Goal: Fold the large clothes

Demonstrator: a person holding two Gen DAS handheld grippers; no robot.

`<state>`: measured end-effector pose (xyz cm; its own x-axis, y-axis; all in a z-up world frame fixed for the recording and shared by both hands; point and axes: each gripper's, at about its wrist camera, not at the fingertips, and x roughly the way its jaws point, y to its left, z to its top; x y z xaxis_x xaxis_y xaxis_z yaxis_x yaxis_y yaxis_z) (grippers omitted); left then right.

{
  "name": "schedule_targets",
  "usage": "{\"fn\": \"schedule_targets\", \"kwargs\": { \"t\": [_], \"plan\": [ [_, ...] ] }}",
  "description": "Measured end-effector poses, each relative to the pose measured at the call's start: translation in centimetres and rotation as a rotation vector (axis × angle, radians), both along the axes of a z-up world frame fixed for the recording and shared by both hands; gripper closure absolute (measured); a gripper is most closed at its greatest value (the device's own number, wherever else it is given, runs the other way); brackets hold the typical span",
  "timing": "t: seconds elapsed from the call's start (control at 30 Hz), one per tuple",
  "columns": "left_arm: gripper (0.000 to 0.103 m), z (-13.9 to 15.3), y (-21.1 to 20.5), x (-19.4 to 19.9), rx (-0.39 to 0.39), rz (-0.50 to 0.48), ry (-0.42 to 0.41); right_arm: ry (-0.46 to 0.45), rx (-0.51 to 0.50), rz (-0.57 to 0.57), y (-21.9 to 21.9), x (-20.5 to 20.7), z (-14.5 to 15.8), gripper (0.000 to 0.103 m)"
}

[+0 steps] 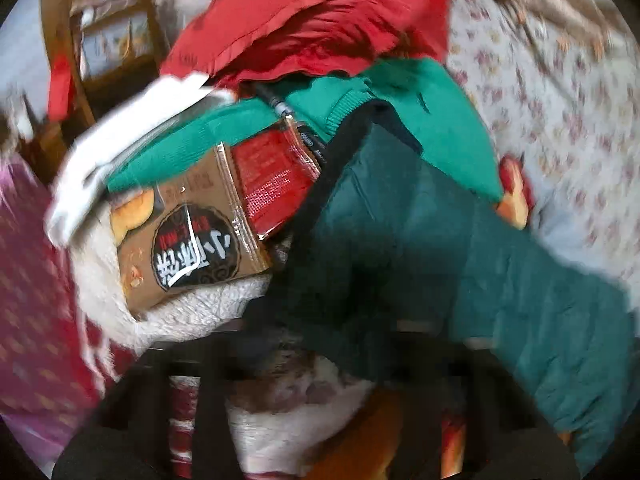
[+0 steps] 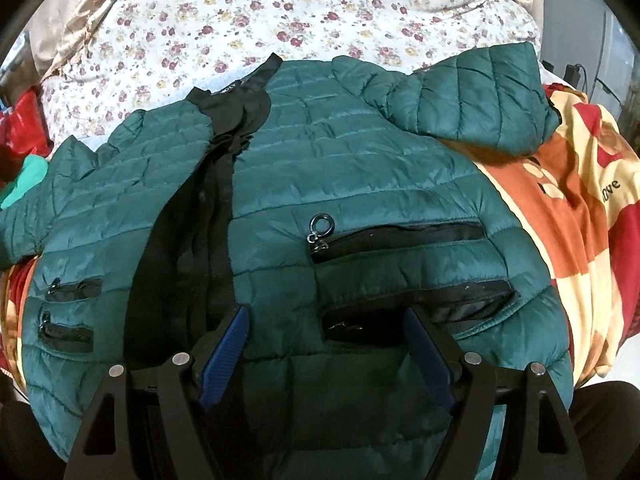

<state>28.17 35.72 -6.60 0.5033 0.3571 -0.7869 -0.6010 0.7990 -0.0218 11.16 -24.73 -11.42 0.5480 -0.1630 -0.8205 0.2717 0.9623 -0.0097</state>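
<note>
While spread front-up across the bed, the dark green quilted jacket (image 2: 320, 168) lies with its black zip strip running down the middle and one sleeve folded across the chest.

Right gripper (image 2: 326, 314): tilted steeply down over the jacket near the hem, jaws wide apart, blue pads (image 2: 224, 360) either side of bare cloth beside the lower pocket, nothing clamped.

Left gripper (image 1: 352, 344): also angled down, view blurred. Jacket cloth (image 1: 440, 240) drapes over the dark jaws; cannot tell whether they grip it.

Writing: snack packet (image 1: 192, 240) beside the jacket's collar shows large white Chinese characters on a black disc, inverted to the camera, not read with confidence. Orange-and-cream blanket (image 2: 560, 220) under the jacket shows "ove".

Floral bedsheet (image 2: 280, 20) lies beyond the collar; a red garment (image 1: 320, 20) and bright green sweater (image 1: 420, 112) sit heaped by the packet.
</note>
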Motion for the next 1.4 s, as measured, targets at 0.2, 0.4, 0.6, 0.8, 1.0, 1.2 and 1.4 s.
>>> {"fn": "schedule_targets", "kwargs": {
  "t": [0.2,0.4,0.6,0.8,1.0,1.2,1.4],
  "plan": [
    [0.088,3.7,-4.4,-1.7,0.012,-0.066,-0.084,-0.013,0.022,0.007,-0.3,-0.3,0.3,0.026],
    [0.088,8.8,-14.9,-3.6,-0.046,-0.366,-0.216,-0.039,0.094,-0.01,-1.0,-1.0,1.0,0.026],
    [0.088,8.9,-26.2,-3.3,-0.154,-0.64,-0.212,-0.063,0.126,-0.013,-1.4,-1.9,1.7,0.026],
    [0.087,4.0,-34.4,-3.7,-0.226,-0.791,-0.112,-0.071,0.167,-0.021,-2.1,-2.0,1.8,0.026],
    [0.076,-1.2,-38.5,-5.5,-0.06,-0.875,-0.029,-0.111,0.197,-0.007,-2.1,-1.6,2.5,0.026],
    [0.033,1.1,-36.8,-10.3,-0.068,-1.009,-0.213,-0.169,0.227,0.058,-0.3,1.3,5.3,0.026],
    [0.02,4.0,-33.9,-13.1,-0.138,-1.073,-0.347,-0.085,0.375,0.149,2.7,7.0,4.8,0.026]
  ]
}}
